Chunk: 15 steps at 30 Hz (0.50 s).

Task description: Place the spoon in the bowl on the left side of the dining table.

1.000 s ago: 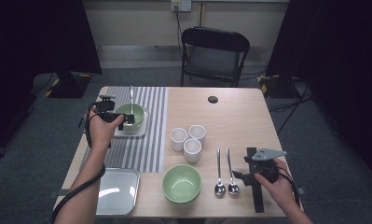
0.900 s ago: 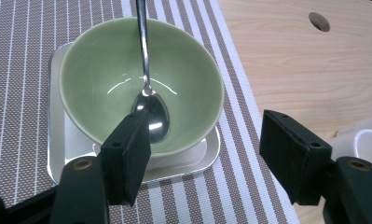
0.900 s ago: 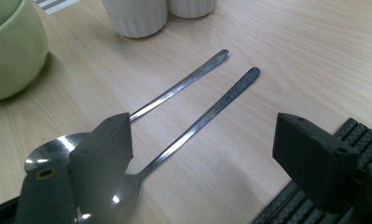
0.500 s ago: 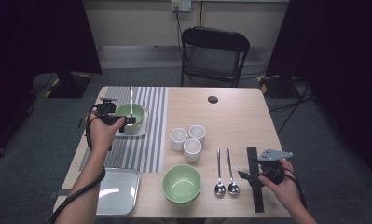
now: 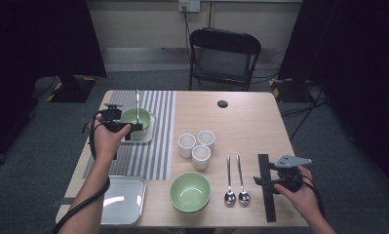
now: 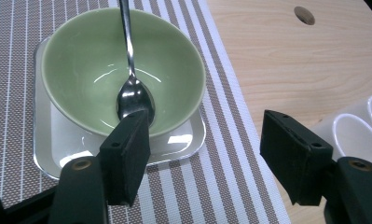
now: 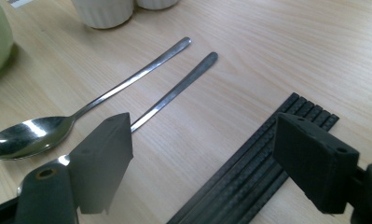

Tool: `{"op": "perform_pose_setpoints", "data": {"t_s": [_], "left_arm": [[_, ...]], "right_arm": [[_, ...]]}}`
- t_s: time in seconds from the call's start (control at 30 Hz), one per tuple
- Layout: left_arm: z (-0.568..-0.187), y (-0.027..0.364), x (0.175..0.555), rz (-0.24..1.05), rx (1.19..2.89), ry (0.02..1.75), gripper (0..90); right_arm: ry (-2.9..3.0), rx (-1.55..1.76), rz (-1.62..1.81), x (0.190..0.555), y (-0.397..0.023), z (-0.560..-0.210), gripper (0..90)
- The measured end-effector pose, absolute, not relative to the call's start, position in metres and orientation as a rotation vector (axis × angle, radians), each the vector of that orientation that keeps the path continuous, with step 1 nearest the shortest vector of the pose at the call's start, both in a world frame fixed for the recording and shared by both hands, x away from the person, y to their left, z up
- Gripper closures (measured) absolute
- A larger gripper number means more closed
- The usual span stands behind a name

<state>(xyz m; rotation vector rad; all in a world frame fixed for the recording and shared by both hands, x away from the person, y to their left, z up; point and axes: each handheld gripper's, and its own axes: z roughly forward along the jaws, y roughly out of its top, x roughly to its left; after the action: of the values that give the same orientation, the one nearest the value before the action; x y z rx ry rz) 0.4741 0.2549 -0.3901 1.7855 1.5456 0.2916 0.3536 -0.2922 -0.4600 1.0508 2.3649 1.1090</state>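
A pale green bowl (image 6: 81,65) stands on a small square metal tray (image 6: 183,140) on the striped mat, with a steel spoon (image 6: 133,95) resting inside it. My left gripper (image 6: 209,147) hovers open just in front of that bowl (image 5: 133,116), with nothing between the pads. In the high view the left gripper (image 5: 132,128) sits at the bowl's near rim. My right gripper (image 7: 207,158) is open low over the table, between two spoons (image 7: 81,116) and a row of black chopsticks (image 7: 249,172). From above, the right gripper (image 5: 267,181) is at the chopsticks (image 5: 263,163).
Three white cups (image 5: 197,145) stand mid-table, and a second green bowl (image 5: 190,191) sits at the front. A larger metal tray (image 5: 124,199) lies front left. The two spoons (image 5: 235,178) lie side by side. A black chair (image 5: 223,56) stands behind the table.
The right gripper has edged slightly to the right by the chopsticks. The left gripper, bowl and spoon have kept still.
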Motion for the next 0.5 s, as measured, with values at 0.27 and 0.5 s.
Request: {"op": "perform_pose_setpoints", "data": {"t_s": [0.27,0.5], "left_arm": [[-0.394,0.252,0.467,0.279,1.797,1.535,33.3],[-0.398,0.249,0.460,0.270,1.815,1.514,33.3]], "right_arm": [[2.330,1.085,1.083,0.353,-0.301,-0.461,21.0],[2.273,1.137,1.048,0.353,-0.307,-0.461,23.7]]}}
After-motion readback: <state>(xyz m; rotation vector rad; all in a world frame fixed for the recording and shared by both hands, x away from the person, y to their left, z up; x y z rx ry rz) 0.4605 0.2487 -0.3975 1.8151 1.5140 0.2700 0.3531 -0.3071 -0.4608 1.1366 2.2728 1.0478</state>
